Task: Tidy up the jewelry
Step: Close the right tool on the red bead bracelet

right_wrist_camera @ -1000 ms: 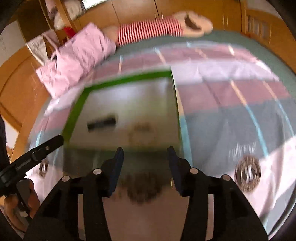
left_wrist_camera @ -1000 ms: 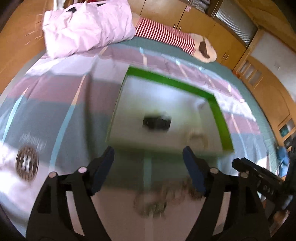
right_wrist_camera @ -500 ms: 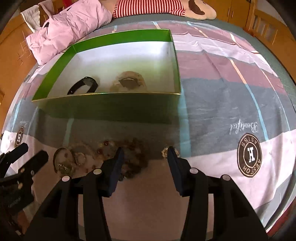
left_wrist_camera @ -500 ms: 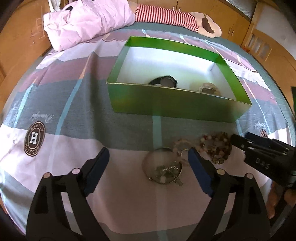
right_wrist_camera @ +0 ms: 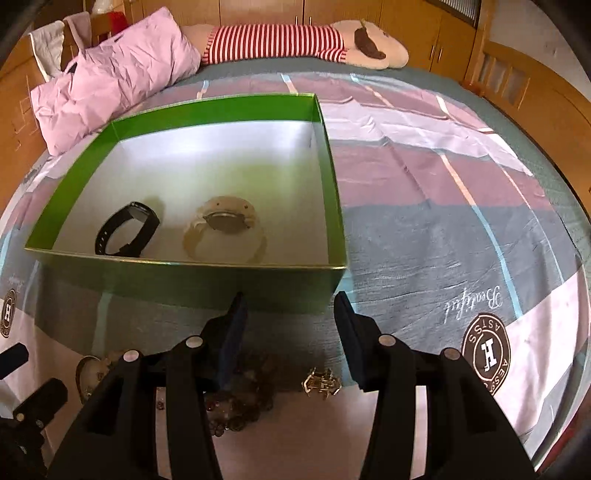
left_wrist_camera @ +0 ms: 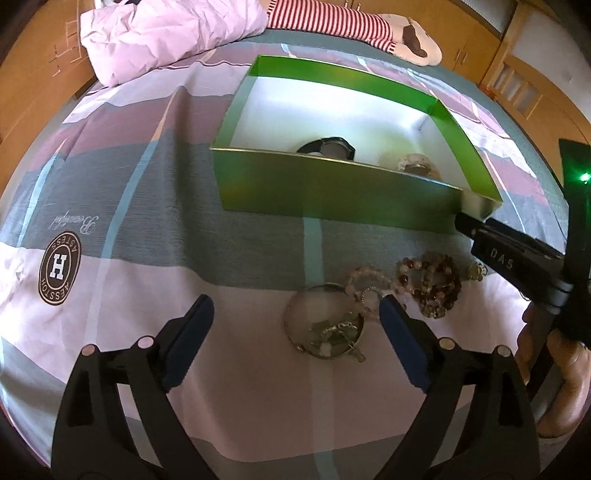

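A green box [left_wrist_camera: 332, 192] [right_wrist_camera: 184, 275] lies on the bed, holding a black watch [right_wrist_camera: 125, 229] [left_wrist_camera: 327, 146] and a beige watch [right_wrist_camera: 225, 225] [left_wrist_camera: 415, 166]. In front of it lie a silver ring with a charm chain [left_wrist_camera: 325, 325], a pale bead bracelet [left_wrist_camera: 365, 284], dark red bead bracelets [left_wrist_camera: 432, 284] [right_wrist_camera: 240, 398] and a small gold piece [right_wrist_camera: 321, 382]. My left gripper [left_wrist_camera: 293, 339] is open, low over the silver ring. My right gripper [right_wrist_camera: 290, 339] is open above the gold piece and beads; it also shows in the left wrist view [left_wrist_camera: 509, 254].
The striped bedspread [right_wrist_camera: 443, 221] covers the bed. A pink pillow [left_wrist_camera: 170, 33] and a striped plush toy [right_wrist_camera: 295, 40] lie at the far end. Wooden cupboards [right_wrist_camera: 517, 74] surround the bed.
Both grippers came down and toward the jewelry in front of the box. The right gripper moved forward, over the beads and closer to the box wall.
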